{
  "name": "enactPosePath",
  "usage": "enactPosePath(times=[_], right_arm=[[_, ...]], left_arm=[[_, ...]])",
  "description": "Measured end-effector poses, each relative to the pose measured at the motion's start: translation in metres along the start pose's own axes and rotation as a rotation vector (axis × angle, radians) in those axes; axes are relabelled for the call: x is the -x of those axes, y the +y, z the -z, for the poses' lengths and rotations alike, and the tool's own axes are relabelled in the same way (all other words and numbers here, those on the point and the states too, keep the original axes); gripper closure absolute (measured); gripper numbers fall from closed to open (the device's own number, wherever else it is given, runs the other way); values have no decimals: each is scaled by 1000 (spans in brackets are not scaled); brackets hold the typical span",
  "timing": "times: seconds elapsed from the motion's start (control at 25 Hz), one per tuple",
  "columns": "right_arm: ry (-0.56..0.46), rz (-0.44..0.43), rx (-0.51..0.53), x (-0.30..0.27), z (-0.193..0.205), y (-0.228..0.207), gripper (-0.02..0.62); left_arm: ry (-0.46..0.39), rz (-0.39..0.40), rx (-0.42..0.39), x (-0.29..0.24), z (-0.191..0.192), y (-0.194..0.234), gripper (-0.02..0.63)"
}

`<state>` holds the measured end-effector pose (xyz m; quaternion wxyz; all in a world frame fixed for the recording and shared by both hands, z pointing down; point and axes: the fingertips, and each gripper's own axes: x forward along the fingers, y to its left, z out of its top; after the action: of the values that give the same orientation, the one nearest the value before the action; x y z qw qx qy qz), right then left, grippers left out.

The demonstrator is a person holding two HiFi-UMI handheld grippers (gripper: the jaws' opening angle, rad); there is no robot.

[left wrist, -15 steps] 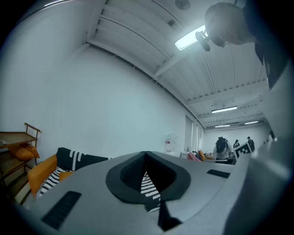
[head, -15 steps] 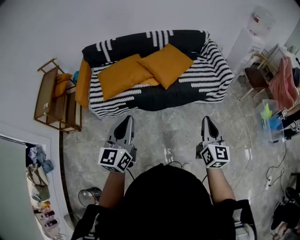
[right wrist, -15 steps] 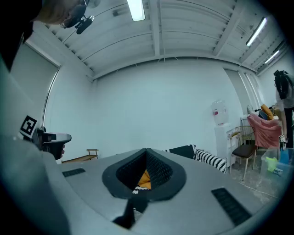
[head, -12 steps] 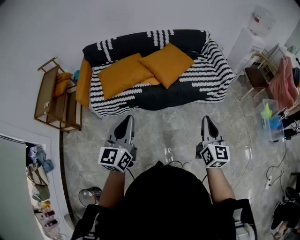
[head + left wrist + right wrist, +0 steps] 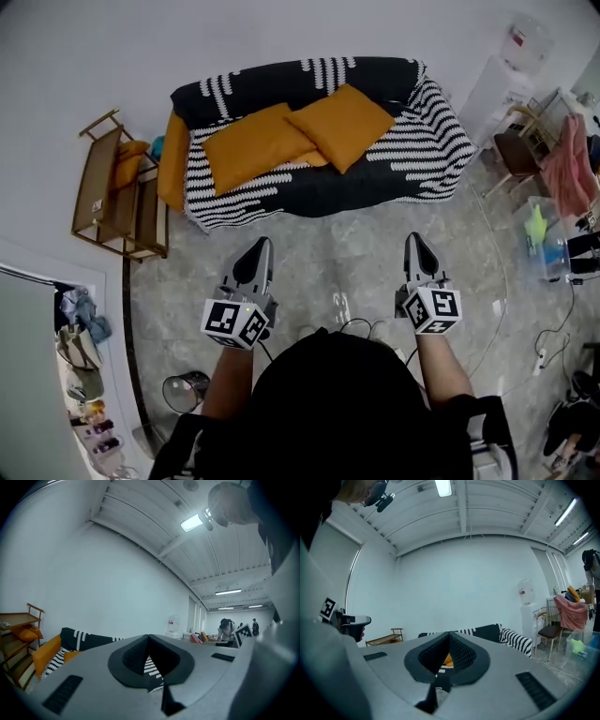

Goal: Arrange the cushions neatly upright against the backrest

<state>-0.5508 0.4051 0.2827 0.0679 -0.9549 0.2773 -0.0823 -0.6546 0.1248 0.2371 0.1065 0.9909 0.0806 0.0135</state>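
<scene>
Task state at the outset, read from left to right with the sofa (image 5: 412, 155) as landmark. To the left of the sofa a wooden rack (image 5: 103, 192) is seen, with an orange cushion-like item on it whose part in the task cannot be judged. At the sofa's left arm 1 orange cushion, the arm cushion (image 5: 172, 161), is propped against the armrest, not the backrest. On the seat 2 larger orange cushions lie flat or nearly so: the left cushion (image 5: 251, 147) is spread across the left half of the seat, and the right cushion (image 5: 345, 125) is laid slantwise at the sofa's middle, its near corner overlapping the left cushion's edge and its far corner reaching toward the backrest (image 5: 281, 80). A small orange patch shows below their overlap; whether it belongs to another cushion cannot be told.

In front of the sofa, over the floor (image 5: 337, 253) and well apart from the seat, the left gripper (image 5: 261, 249) and the right gripper (image 5: 415, 245) are held side by side and pointed toward the sofa. In both gripper views the jaws are pressed together with nothing between them.

Judgement: no part of the task is done. No cushion is set upright against the backrest, and none is grasped. What is left is the approach to the sofa and the lifting and standing of each cushion.
</scene>
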Motion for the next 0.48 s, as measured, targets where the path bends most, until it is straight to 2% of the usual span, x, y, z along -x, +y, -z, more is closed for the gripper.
enactPosePath(times=[0.2, 0.48], right_arm=[[-2, -18, -16, -1, 6, 21, 566], [-27, -7, 1, -3, -5, 24, 561]], left_arm=[[30, -3, 22, 8, 12, 20, 588], [62, 76, 28, -14, 22, 11, 584]])
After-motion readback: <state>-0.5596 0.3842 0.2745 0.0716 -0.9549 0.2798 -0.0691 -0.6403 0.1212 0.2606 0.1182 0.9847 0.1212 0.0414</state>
